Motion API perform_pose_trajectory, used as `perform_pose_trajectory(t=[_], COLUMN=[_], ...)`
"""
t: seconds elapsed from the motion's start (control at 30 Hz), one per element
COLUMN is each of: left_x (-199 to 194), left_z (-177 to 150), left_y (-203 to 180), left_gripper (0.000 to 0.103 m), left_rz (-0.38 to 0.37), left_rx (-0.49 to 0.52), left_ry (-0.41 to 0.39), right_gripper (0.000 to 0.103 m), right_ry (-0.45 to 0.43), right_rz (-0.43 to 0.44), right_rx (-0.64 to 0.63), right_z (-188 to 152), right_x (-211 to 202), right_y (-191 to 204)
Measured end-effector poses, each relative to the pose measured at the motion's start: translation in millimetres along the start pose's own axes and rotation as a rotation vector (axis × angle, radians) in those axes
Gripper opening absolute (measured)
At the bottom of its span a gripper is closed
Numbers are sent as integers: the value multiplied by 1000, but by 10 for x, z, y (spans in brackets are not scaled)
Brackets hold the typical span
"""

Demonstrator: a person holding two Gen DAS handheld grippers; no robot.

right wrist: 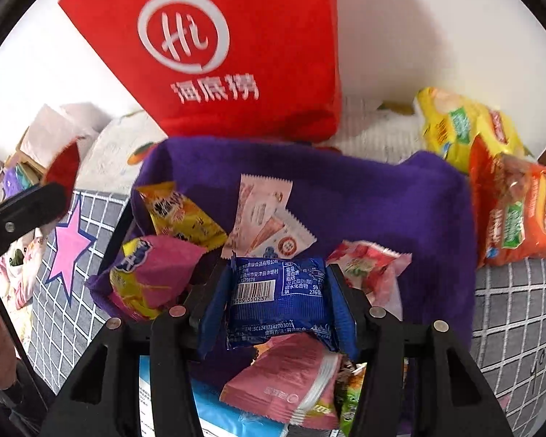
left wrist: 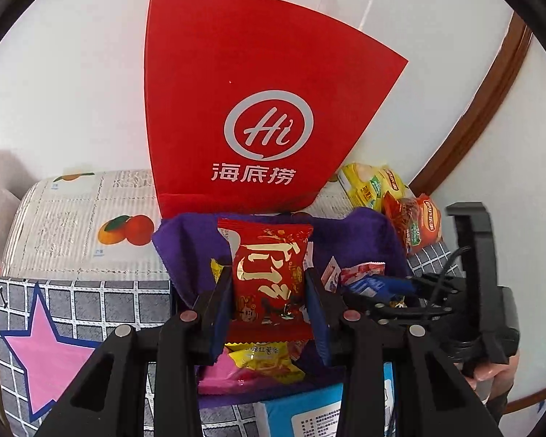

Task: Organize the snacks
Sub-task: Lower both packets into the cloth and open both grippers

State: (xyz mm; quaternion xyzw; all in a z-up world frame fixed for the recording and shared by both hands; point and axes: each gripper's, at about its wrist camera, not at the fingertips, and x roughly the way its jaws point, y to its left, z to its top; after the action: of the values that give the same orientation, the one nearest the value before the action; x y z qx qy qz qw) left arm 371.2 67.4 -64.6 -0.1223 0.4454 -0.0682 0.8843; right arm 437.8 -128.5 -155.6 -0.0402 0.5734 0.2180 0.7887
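Note:
My left gripper [left wrist: 269, 287] is shut on a red snack packet with gold lettering [left wrist: 267, 273] and holds it above the purple cloth bin [left wrist: 193, 251]. My right gripper [right wrist: 278, 295] is shut on a blue snack packet [right wrist: 278, 300] over the same purple bin [right wrist: 382, 196]. The bin holds several loose packets: a yellow one [right wrist: 184, 216], a pink and yellow one [right wrist: 153, 273], pale pink sachets [right wrist: 265, 218] and a pink pouch [right wrist: 287, 382]. The right gripper shows at the right of the left wrist view [left wrist: 393, 302].
A red paper bag with a white "Hi" logo [left wrist: 258, 109] stands upright behind the bin against the white wall. Yellow [right wrist: 458, 123] and orange [right wrist: 520, 211] chip bags lie to the right. A grey checked cloth with a pink star [left wrist: 43, 353] covers the surface. A light blue pack [left wrist: 298, 415] lies in front.

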Motion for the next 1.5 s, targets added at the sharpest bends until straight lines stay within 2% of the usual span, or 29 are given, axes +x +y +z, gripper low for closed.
perform_pose_trajectory(t=[0.27,0.33,0.37,0.63,0.8,0.97,1.1,1.23,1.5], left_x=[71,97,114,295,491,647,774,792,757], left_z=[-18,-29,-33,-103,-190,-273,-314,-321,-277], left_y=[-17,-25,-31,-135,-258,-371,-406,-426,-361], left_gripper=[36,36,36,36,36,36,36,36,37], left_rz=[-8,-14,-17,-38,-134,-115,-113,-96,-128], left_rx=[0,1,0,10,10,34,35,39,-9], left_ry=[21,29,34,84,148,184,230,223,211], right_gripper=[56,61,68,69,70,72,72,72,72], right_ry=[42,47,47,-51,-140,-202,-220,-220,-243], right_rz=[-2,-5,-12,-3,0,16,-11,-22,-36], right_rx=[4,-10,-9,-1,40,92,100,90,86], right_z=[-16,-14,-13,4,12,14,10,14,9], right_x=[153,173,169,-226,-579,-804,-888,-886,-904], right_y=[13,39,38,-46,-190,-329,-383,-365,-310])
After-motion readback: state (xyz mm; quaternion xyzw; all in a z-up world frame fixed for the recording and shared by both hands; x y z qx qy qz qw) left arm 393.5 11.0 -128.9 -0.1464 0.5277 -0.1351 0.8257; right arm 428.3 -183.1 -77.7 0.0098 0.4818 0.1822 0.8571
